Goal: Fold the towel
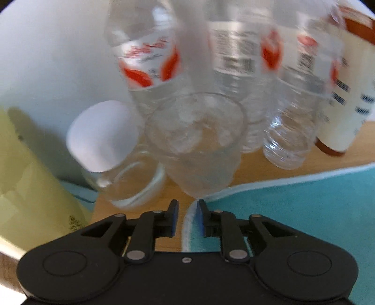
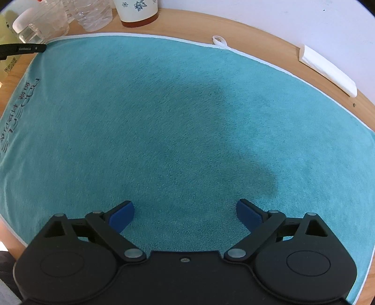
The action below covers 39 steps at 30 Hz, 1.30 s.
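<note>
Across most of the wooden table [image 2: 262, 35] lies the teal towel [image 2: 175, 122], spread flat, its white-trimmed far edge running along near the table's back edge and a small white hanging loop [image 2: 219, 41] poking out from that edge. Over the towel's near part hangs the right gripper [image 2: 185, 212], blue pads spread wide with nothing between them. At the towel's far left corner sits the left gripper [image 1: 187, 217], jaws parted a little, the white-hemmed corner lying in the gap and the pads not pressing it. Just beyond that corner, at the table's back left, crowd clear plastic bottles [image 1: 236, 61], a glass tumbler [image 1: 199, 143], a white-lidded jar [image 1: 103, 136] and a flowered cup [image 2: 137, 10]. By the back right edge rests a folded white tissue [image 2: 328, 70].
</note>
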Each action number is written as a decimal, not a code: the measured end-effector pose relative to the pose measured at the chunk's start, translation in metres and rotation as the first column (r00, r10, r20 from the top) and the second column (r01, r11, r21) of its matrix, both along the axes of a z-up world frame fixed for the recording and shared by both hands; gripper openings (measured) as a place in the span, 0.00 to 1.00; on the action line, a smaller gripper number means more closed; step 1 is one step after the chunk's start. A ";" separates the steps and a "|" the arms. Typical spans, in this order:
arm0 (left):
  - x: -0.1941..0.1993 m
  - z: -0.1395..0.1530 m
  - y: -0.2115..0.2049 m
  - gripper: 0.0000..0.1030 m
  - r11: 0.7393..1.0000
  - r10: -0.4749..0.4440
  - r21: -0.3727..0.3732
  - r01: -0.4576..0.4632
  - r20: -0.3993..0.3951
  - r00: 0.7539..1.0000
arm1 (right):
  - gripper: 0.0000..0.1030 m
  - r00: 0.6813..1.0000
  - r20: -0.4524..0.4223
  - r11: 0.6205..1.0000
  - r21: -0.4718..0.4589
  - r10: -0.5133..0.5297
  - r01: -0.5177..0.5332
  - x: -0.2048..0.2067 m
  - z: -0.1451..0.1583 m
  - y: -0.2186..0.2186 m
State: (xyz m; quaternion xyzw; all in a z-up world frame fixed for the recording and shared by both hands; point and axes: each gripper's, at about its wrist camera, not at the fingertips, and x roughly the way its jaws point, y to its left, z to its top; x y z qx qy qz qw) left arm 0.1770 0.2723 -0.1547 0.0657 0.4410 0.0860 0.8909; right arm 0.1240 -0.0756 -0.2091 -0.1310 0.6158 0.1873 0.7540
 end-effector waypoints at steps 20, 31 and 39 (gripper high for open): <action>-0.105 0.019 -0.081 0.42 0.955 -0.287 -0.122 0.271 -0.145 0.947 | 0.78 0.998 -0.015 0.998 -0.015 0.054 -0.055 -0.014 -0.001 -0.010; -0.114 0.001 -0.101 0.43 0.963 -0.257 -0.144 0.229 -0.219 0.941 | 0.73 0.973 0.064 0.975 0.008 -0.221 0.221 -0.026 0.011 -0.132; -0.126 0.002 -0.116 0.27 0.969 -0.233 -0.139 0.206 -0.224 0.946 | 0.53 0.976 0.102 0.981 0.052 -0.192 0.187 -0.020 0.012 -0.164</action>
